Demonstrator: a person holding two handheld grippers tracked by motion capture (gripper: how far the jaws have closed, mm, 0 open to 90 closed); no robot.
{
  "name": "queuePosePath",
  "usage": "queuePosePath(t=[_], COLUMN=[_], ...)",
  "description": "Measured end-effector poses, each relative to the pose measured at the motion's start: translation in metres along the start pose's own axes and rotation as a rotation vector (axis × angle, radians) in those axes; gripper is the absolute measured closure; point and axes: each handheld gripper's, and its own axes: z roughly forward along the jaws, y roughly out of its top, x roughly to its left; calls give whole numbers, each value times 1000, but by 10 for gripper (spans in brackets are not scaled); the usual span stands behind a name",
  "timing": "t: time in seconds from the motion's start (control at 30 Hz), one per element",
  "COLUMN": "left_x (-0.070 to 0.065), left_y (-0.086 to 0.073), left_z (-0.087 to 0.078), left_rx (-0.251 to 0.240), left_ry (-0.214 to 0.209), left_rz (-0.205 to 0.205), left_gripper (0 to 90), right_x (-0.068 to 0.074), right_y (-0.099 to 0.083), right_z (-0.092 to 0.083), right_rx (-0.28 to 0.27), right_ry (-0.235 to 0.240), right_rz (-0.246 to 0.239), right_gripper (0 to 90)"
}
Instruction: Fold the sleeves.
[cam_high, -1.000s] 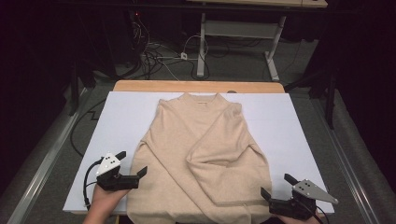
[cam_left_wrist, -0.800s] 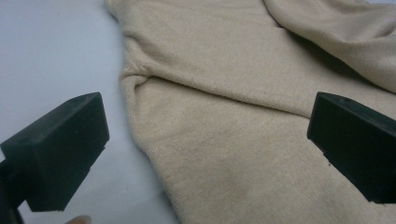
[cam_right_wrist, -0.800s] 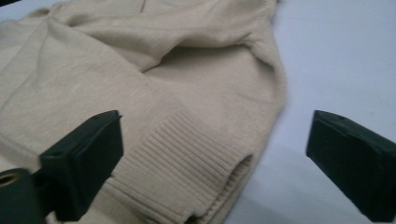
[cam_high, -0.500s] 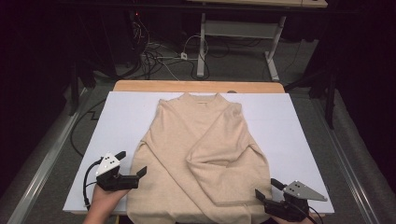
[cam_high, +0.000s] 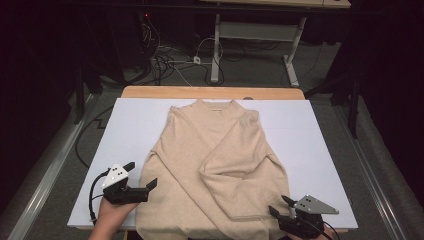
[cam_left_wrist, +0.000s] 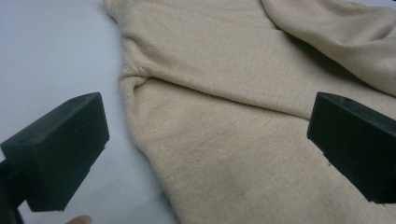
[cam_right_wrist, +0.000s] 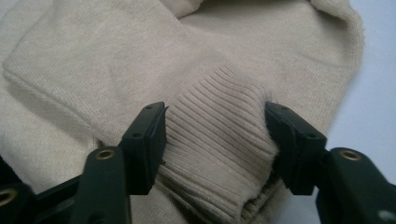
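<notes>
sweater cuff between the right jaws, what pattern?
Beige ribbed knit on the cuff; best in the right gripper view.

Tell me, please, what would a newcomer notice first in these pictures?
A beige sweater lies spread on the white table, sleeves folded across its body. At its near right corner, the right gripper has just been closing, its jaws touching either side of the ribbed cuff. The left gripper waits open by the left edge.

No legible txt, labels, brand marks or nos. anywhere, incl. on the beige knit sweater (cam_high: 215, 165) lying across the white tabletop (cam_high: 320, 135).
</notes>
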Motion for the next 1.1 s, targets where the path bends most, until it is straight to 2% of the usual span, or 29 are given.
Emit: queuePosePath(t=[0.27, 0.37, 0.5, 0.7, 0.87, 1.03, 1.1], left_x=[0, 0, 0, 0, 0, 0, 0], left_y=[0, 0, 0, 0, 1, 1, 0], left_z=[0, 0, 0, 0, 1, 1, 0], left_rx=[1, 1, 1, 4, 13, 9, 1], left_ry=[2, 2, 1, 1, -2, -6, -6], left_rz=[0, 0, 0, 3, 5, 4, 3], left_gripper=[0, 0, 0, 0, 0, 0, 0], right_x=[1, 1, 4, 16, 32, 51, 57], right_y=[-1, 1, 6, 14, 23, 34, 42], right_z=[-1, -4, -12, -18, -10, 5, 9], right_rx=[-5, -1, -43, -109, -131, -129, -122], right_ry=[21, 39, 54, 64, 93, 142, 155], right_rz=[-8, -21, -29, -41, -57, -96, -128], right_gripper=[685, 816, 830, 830, 832, 838, 841])
